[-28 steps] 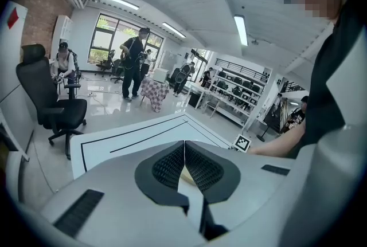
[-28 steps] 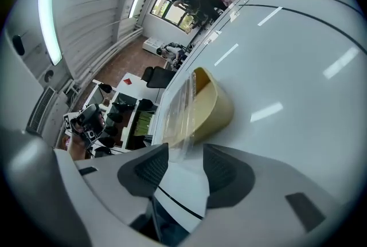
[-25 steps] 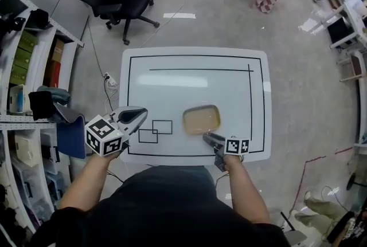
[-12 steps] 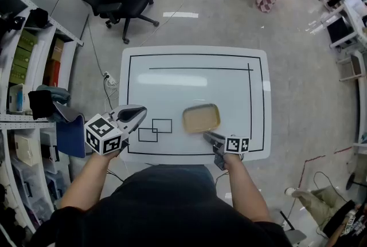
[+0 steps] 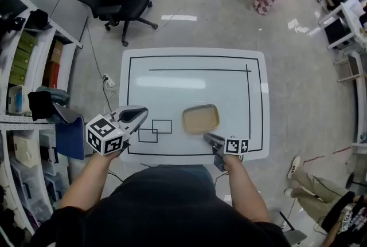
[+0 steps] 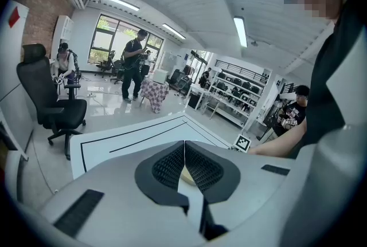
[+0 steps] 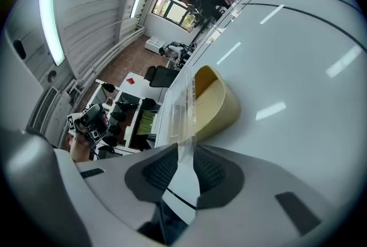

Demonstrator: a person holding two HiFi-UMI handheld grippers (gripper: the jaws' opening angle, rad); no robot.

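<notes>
Right tongs [image 7: 184,151] clenched on the near edge of a clear plastic lid [image 7: 184,104]. The lid covers a tan rectangular tub [image 7: 221,105] resting front-right of centre on the white, black-lined table [image 5: 195,62]. Left tongs [image 6: 184,151] pressed together, empty, by the table's front-left corner.

Head view: steeply down, whole counter [image 5: 195,97]. Left gripper view: low across it, roomward. Right gripper view: close on tan tub [image 7: 215,105], shared with head
</notes>
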